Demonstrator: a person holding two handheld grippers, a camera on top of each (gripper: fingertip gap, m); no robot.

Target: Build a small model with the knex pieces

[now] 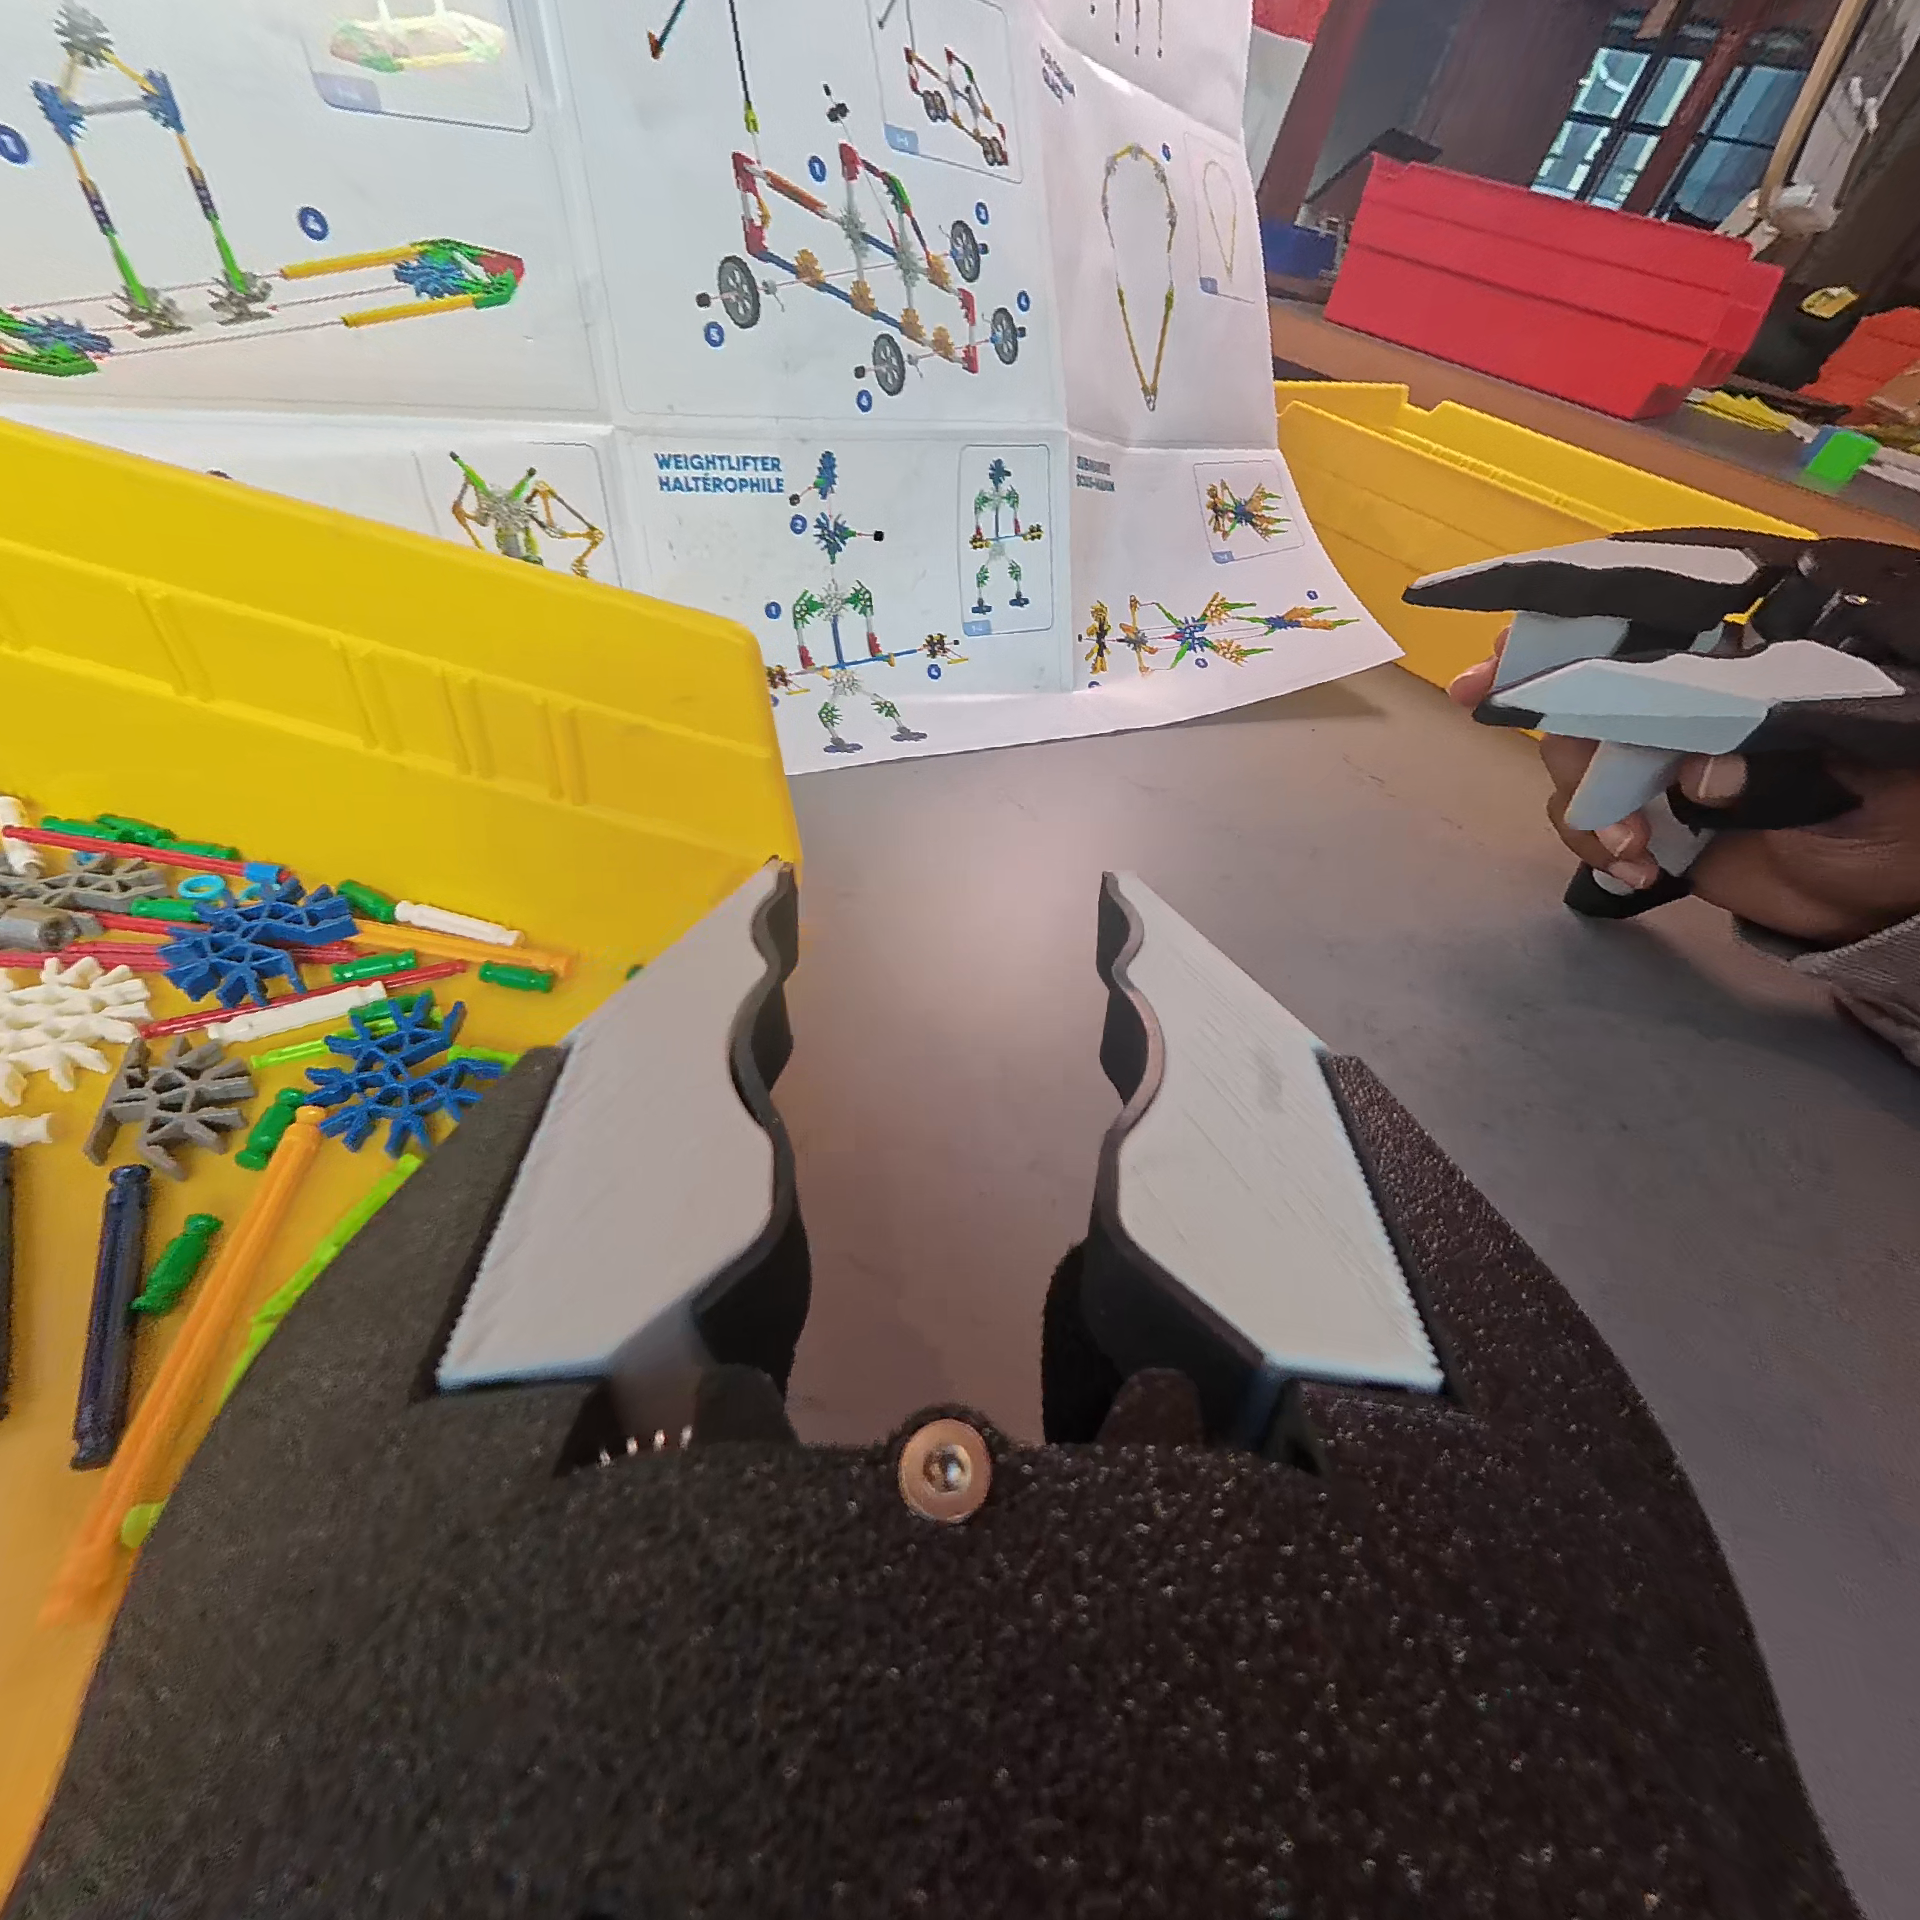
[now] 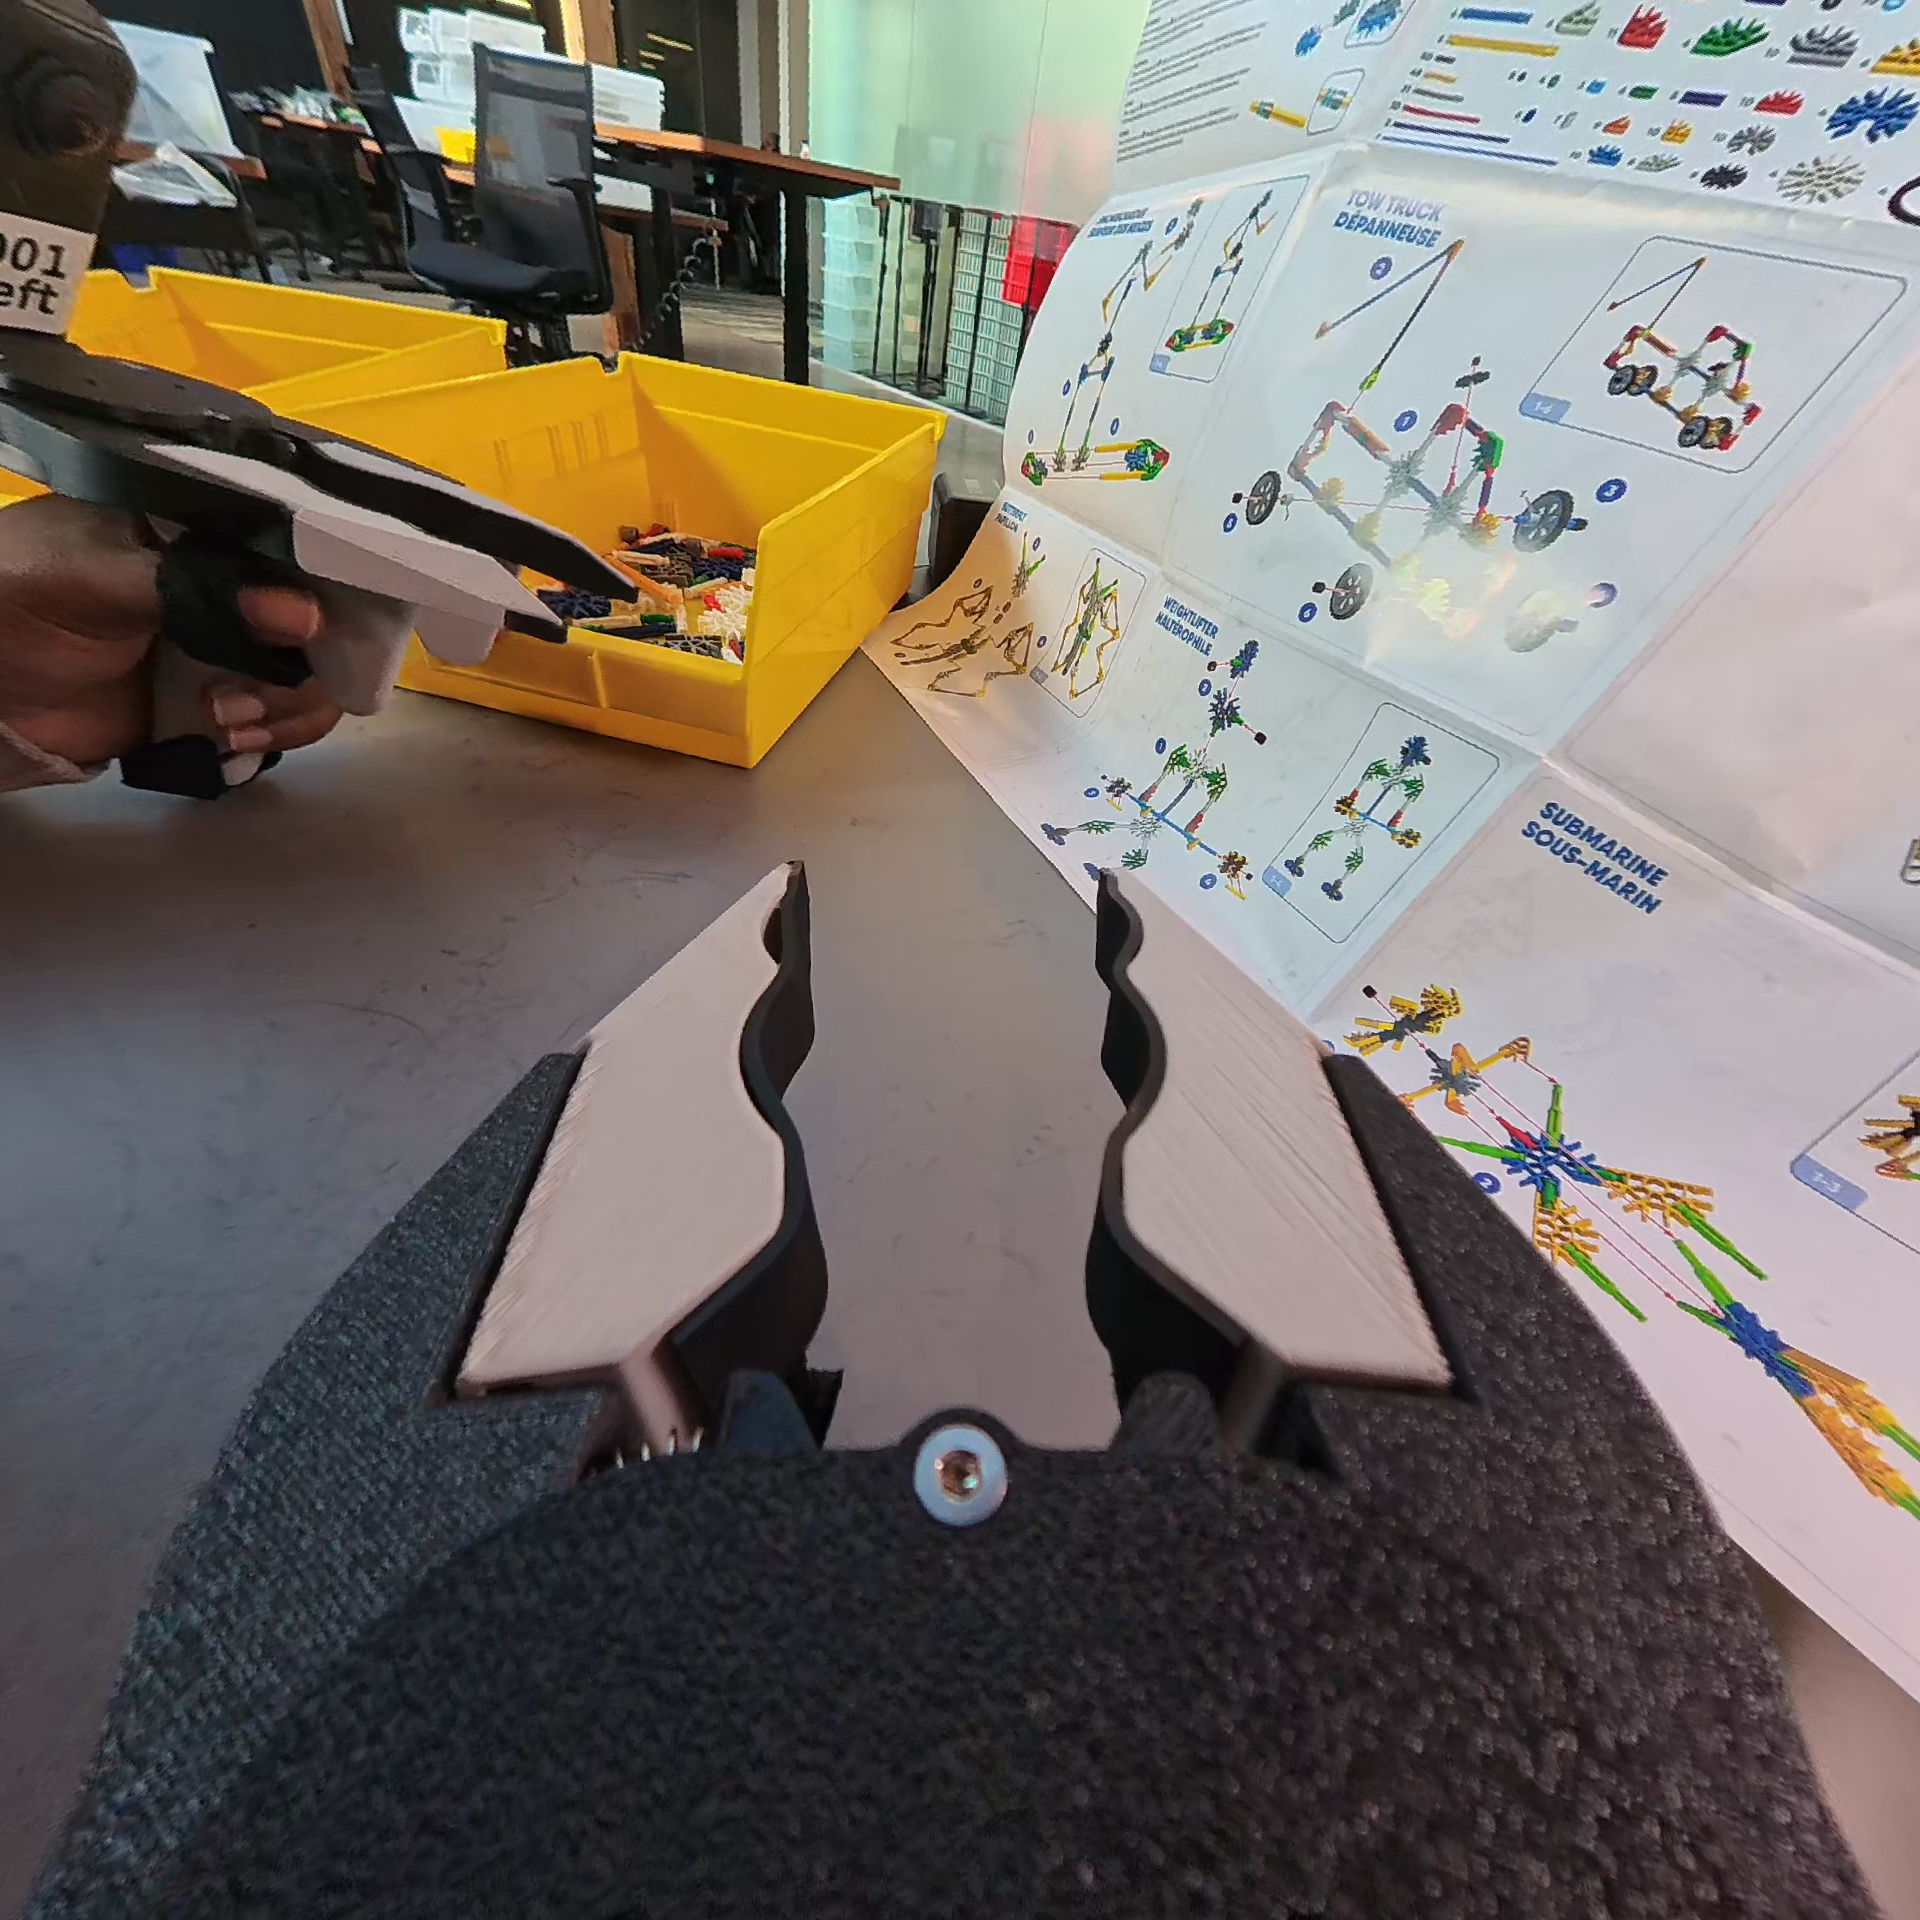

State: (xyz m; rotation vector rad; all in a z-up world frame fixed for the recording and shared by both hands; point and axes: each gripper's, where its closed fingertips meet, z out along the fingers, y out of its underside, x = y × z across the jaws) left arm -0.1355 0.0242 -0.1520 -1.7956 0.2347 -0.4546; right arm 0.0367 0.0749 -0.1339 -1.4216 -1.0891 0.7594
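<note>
My left gripper (image 1: 945, 883) is open and empty, low over the grey table (image 1: 1351, 1039), its left finger beside the corner of a yellow bin (image 1: 416, 665). The bin holds several plastic rods and snowflake connectors (image 1: 249, 935) in blue, grey, white, green and orange. My right gripper (image 2: 945, 878) is open and empty over bare table (image 2: 416, 987), next to a large folded instruction sheet (image 2: 1455, 623). The right gripper also shows at the right of the left wrist view (image 1: 1455, 649), held by a hand. The left gripper shows in the right wrist view (image 2: 592, 608) in front of the bin (image 2: 831, 582).
The instruction sheet (image 1: 831, 312) stands propped behind the bin and curves onto the table. More yellow bins (image 1: 1455, 488) and red bins (image 1: 1538, 281) sit at the far right. Office chairs and desks (image 2: 540, 187) stand in the background.
</note>
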